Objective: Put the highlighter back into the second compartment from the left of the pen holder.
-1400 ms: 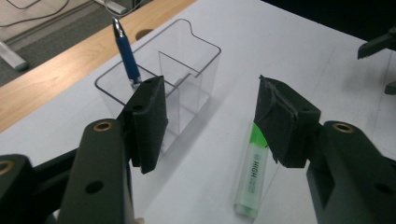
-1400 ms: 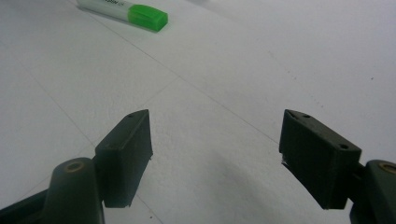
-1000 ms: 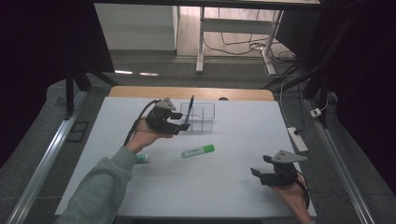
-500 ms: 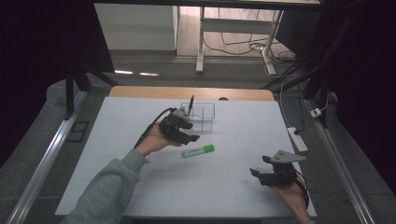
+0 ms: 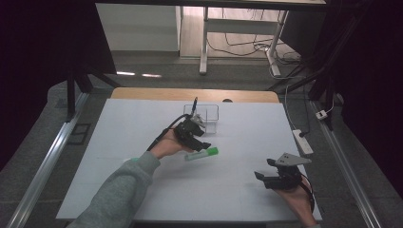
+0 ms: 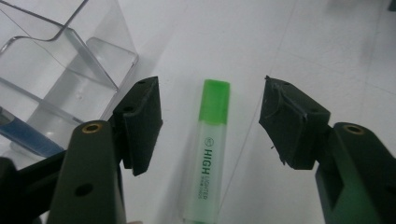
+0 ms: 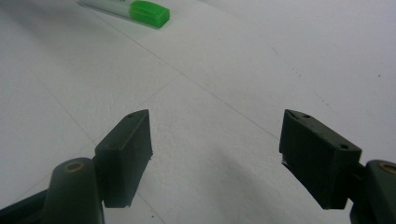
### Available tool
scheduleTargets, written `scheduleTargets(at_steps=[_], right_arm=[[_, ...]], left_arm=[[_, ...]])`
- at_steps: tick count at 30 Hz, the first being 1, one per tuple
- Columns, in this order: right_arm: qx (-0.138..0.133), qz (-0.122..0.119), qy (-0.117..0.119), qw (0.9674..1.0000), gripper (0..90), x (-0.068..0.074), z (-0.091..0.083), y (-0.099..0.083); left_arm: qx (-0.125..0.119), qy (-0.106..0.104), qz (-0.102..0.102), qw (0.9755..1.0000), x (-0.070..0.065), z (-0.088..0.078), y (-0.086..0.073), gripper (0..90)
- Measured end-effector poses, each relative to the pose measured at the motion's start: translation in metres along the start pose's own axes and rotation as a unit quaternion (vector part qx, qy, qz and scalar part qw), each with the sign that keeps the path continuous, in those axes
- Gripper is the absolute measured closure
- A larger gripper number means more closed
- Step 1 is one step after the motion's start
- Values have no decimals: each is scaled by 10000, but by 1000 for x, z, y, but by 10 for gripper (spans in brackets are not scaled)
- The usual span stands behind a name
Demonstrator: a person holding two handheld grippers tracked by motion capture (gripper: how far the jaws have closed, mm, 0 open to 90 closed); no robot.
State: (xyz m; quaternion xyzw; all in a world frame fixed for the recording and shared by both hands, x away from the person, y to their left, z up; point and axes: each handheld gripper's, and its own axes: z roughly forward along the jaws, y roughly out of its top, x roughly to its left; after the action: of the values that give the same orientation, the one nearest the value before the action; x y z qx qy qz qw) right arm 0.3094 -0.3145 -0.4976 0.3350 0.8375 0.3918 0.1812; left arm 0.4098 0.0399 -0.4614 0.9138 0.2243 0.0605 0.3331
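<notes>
Green-capped translucent highlighter pen (image 6: 211, 140) lies flat on white table (image 5: 247, 190), mid-table. Near: right gripper (image 5: 273, 176) parked low at front right, jaws spread wide, holding nothing. Farther: left gripper (image 6: 210, 123) angled down over highlighter, jaws just been opening, straddling it without touching, likely lining up a pick. Beyond, clear plastic organiser box (image 5: 207, 115) with dark pen (image 5: 194, 105) standing inside.

Left gripper (image 5: 203, 145) tilted down over the counter (image 5: 237, 199), fingers (image 6: 140, 123) wide apart and just been opening, pressing on nothing; left forearm stretched forward in a grey sleeve (image 5: 119, 194). Right gripper (image 5: 266, 175) low near the counter's near edge, fingers (image 7: 123, 156) parted, empty.
</notes>
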Motion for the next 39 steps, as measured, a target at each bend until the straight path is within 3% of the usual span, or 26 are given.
scheduleTargets(at_steps=[15, 33, 39], right_arm=[[18, 22, 38, 10000, 247, -1, 1, -1], [46, 37, 62, 10000, 247, -2, 3, -2], [57, 33, 63, 10000, 247, -1, 4, -2]], left_arm=[[251, -81, -63, 9996, 6, 27, 1, 367], [570, -257, 36, 9980, 6, 58, 4, 408], [635, -327, 181, 9973, 4, 64, 4, 457]])
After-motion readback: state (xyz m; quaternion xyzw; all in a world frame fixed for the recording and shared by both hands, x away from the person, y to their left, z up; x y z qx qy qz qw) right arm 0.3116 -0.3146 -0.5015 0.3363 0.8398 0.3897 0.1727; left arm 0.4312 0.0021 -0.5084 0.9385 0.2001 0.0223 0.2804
